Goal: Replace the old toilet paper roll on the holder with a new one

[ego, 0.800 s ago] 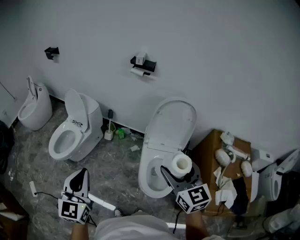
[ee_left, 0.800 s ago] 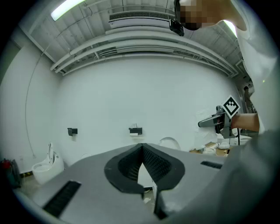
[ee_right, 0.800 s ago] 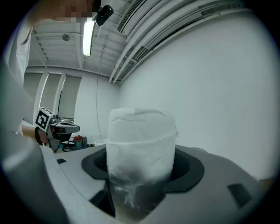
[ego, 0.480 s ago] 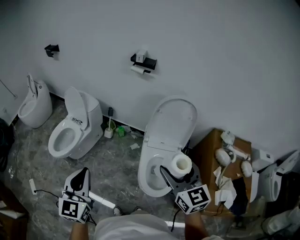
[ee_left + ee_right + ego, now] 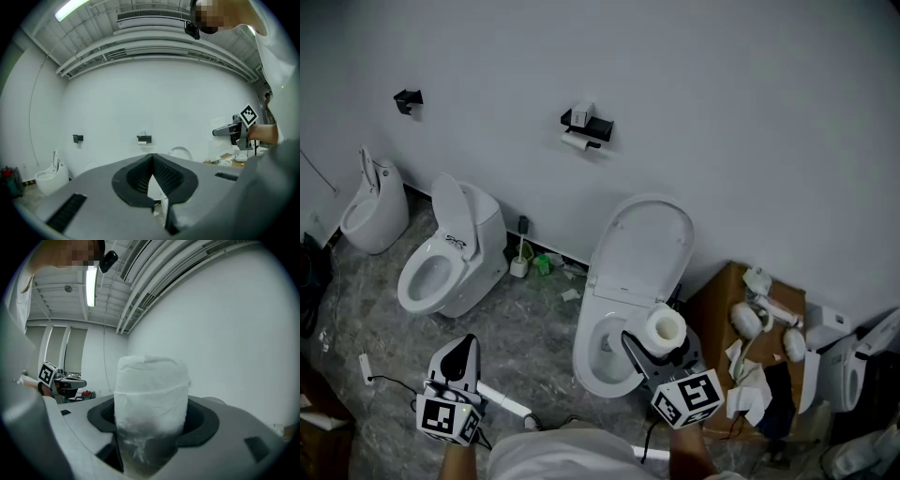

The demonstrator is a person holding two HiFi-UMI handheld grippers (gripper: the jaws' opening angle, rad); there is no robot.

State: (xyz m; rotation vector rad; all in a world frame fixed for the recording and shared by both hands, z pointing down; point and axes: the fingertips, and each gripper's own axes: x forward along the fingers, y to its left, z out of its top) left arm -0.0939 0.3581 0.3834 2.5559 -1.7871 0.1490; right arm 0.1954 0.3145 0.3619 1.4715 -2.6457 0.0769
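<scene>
1 white toilet paper roll [image 5: 151,394] stood upright, clamped between the right gripper's [image 5: 661,339] wide-spread jaws. The left gripper's [image 5: 466,349] jaws were closed, empty. 2 black wall holders [image 5: 587,125] showed.

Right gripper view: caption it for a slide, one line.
The right claw grips an upright, full toilet paper roll in front of a bare white wall.

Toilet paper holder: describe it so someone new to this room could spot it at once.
On the white wall sit two small black fixtures. The holder is the right-hand one in the head view, above the largest toilet with its lid raised. Unlike the bare bracket farther left, it has a white roll hanging beneath it.
</scene>
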